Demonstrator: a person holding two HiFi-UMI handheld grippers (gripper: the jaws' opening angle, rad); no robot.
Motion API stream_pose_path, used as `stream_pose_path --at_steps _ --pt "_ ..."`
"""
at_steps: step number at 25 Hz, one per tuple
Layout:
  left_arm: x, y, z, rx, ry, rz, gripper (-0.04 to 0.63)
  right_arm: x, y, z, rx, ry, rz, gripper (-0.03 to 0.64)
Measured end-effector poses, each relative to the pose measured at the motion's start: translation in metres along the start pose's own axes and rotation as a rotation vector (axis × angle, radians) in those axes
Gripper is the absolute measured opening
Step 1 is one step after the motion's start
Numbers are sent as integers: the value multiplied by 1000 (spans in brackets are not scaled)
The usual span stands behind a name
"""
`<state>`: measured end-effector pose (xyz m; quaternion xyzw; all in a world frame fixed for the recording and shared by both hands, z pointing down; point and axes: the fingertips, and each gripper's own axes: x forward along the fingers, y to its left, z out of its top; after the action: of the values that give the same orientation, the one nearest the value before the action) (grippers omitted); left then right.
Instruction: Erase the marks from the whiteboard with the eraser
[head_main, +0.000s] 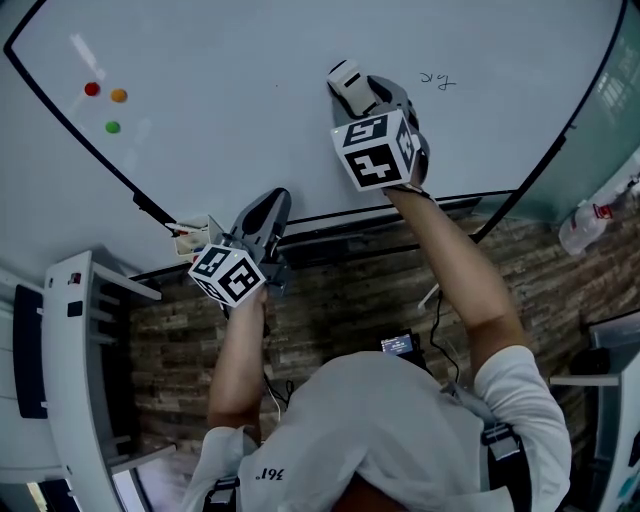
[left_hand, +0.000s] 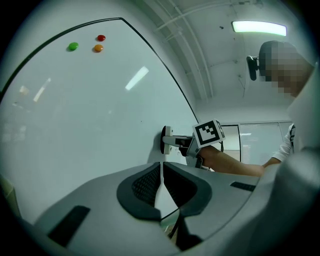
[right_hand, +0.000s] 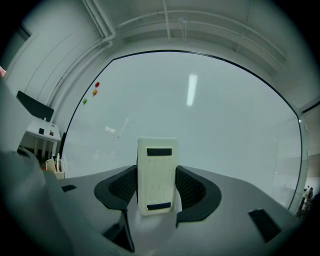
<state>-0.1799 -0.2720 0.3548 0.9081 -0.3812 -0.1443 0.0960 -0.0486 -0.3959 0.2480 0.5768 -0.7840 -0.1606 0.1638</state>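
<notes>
The whiteboard (head_main: 250, 60) fills the top of the head view. A small black scribble (head_main: 437, 79) is on it at the right. My right gripper (head_main: 350, 88) is shut on the white eraser (head_main: 346, 84), which is pressed against the board a short way left of the scribble. In the right gripper view the eraser (right_hand: 157, 175) stands upright between the jaws. In the left gripper view the eraser (left_hand: 166, 139) touches the board edge-on. My left gripper (head_main: 268, 212) hangs low by the board's bottom rail, shut and holding nothing; its jaws (left_hand: 161, 187) meet.
Red (head_main: 92, 89), orange (head_main: 119, 96) and green (head_main: 113, 127) magnets sit at the board's upper left. A small holder with markers (head_main: 190, 237) hangs at the board's lower left corner. A white shelf unit (head_main: 80, 370) stands at the left. A spray bottle (head_main: 590, 220) sits at the right.
</notes>
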Motion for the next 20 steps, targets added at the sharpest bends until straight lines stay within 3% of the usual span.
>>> stream_pose_path --at_steps 5,20 --pt "-13 8 1 -3 -2 15 8 11 20 3 -7 9 9 253" --pt "-4 4 -9 -21 27 16 8 23 24 1 -93 -45 -43 256"
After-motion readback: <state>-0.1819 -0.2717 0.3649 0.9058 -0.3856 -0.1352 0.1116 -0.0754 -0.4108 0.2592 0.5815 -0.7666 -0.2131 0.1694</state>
